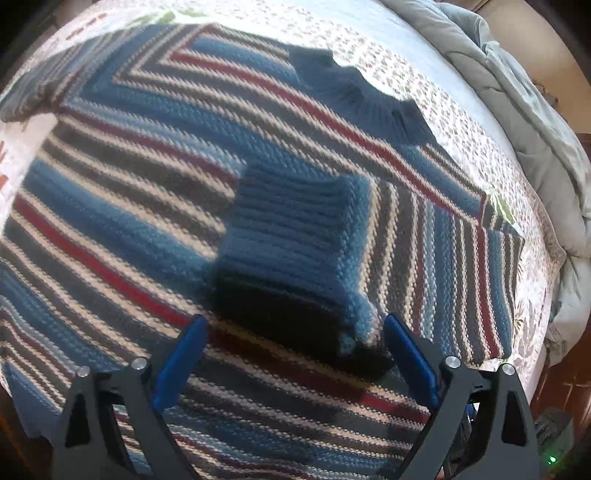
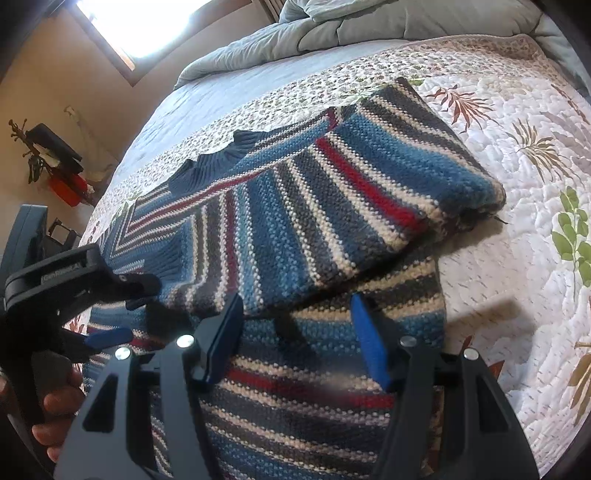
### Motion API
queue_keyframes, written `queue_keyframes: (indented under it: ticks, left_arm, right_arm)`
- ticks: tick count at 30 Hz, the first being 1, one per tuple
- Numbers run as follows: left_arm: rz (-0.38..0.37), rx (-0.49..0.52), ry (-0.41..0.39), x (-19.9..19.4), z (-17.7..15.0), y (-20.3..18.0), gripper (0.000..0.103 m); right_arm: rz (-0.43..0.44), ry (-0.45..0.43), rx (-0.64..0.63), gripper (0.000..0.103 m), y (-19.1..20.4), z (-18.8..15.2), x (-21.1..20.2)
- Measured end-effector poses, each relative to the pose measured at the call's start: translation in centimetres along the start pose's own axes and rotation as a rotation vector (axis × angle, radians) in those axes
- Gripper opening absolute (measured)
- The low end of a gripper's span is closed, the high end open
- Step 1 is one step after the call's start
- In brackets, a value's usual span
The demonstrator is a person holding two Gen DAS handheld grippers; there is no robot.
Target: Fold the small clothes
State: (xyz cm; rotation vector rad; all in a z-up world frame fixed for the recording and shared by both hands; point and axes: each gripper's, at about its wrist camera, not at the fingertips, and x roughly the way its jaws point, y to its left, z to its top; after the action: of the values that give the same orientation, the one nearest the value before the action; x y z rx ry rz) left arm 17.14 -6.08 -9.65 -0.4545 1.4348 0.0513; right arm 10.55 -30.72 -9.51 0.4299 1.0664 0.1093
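We see a blue, grey, cream and red striped knitted sweater (image 1: 155, 192) lying flat on the bed's white quilted bedspread with leaf prints (image 2: 517, 155). Its ribbed blue collar (image 1: 354, 88) points toward the crumpled grey-green duvet (image 2: 369, 26) at the far end, so its long axis runs from our tools toward that duvet. One sleeve is folded across the body, its ribbed blue cuff (image 1: 288, 236) resting on the stripes just ahead of the left tool (image 1: 295, 354), whose blue fingers stand wide apart and hold nothing. The right tool (image 2: 295, 332) is likewise wide and empty above the hem. A bright window (image 2: 144, 22) sits in the tan wall.
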Motion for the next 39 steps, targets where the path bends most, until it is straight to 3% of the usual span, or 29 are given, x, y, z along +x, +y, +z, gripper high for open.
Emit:
queue_keyframes:
  ticks: [5, 8, 11, 12, 14, 17, 21, 23, 26, 28, 32, 34, 35, 36, 37, 39]
  left_arm:
    - [-0.020, -0.044, -0.002, 2.1, 0.8, -0.5, 0.094]
    - [0.011, -0.008, -0.005, 2.6, 1.0, -1.1, 0.067]
    - [-0.032, -0.004, -0.081, 1.6, 1.0, -0.6, 0.016]
    - [-0.074, -0.017, -0.095, 1.2, 1.1, -0.1, 0.010]
    - [-0.100, -0.026, -0.096, 0.9, 1.6, 0.4, 0.009]
    - [-0.082, -0.015, -0.135, -0.2, 2.5, 1.2, 0.009]
    - [-0.074, -0.028, -0.281, -4.3, 5.3, 3.4, 0.008]
    - [-0.031, -0.011, -0.376, -6.6, 6.7, 4.7, 0.008]
    - [0.131, 0.022, -0.542, -9.0, 8.7, 6.3, 0.009]
    - [0.162, 0.008, -0.493, -7.8, 9.7, 8.1, 0.009]
    - [0.208, 0.037, -0.287, -1.6, 10.1, 9.8, 0.013]
    - [0.191, 0.031, -0.273, -0.3, 9.1, 10.4, 0.019]
    - [0.175, 0.024, -0.298, -0.6, 8.6, 10.6, 0.031]
    - [0.139, 0.020, -0.301, -1.1, 8.0, 10.9, 0.057]
    - [0.095, 0.017, -0.292, -1.4, 7.6, 11.0, 0.066]
    - [0.065, 0.044, -0.289, -1.5, 7.3, 10.5, 0.068]
  right_arm:
    - [-0.006, 0.001, 0.007, 0.060, -0.3, 0.0, 0.1]
    - [-0.007, -0.003, 0.014, 0.060, -0.6, 0.1, 0.0]
    - [-0.007, -0.009, 0.024, 0.061, -0.8, 0.2, -0.2]
    - [-0.009, -0.011, 0.028, 0.061, -0.9, 0.3, -0.3]
    - [-0.010, -0.015, 0.031, 0.061, -1.0, 0.3, -0.5]
    - [-0.007, -0.020, 0.027, 0.062, -1.0, 0.3, -0.7]
    - [-0.001, -0.023, 0.017, 0.064, -0.7, 0.3, -0.8]
    - [-0.002, -0.017, 0.003, 0.064, -0.4, 0.2, -0.6]
    - [-0.004, -0.001, -0.010, 0.064, 0.0, 0.0, 0.2]
    - [0.018, 0.020, 0.000, 0.064, -0.1, -0.1, 0.8]
    - [-0.018, 0.033, -0.029, 0.064, 0.3, -0.3, 1.6]
    - [-0.039, 0.028, -0.059, 0.064, 0.8, -0.3, 1.7]
    - [-0.043, 0.027, -0.065, 0.064, 0.9, -0.4, 1.6]
    - [-0.048, 0.025, -0.079, 0.064, 1.1, -0.3, 1.6]
    - [-0.042, 0.023, -0.081, 0.064, 1.0, -0.2, 1.5]
    - [-0.009, 0.006, -0.077, 0.064, 0.7, 0.1, 0.6]
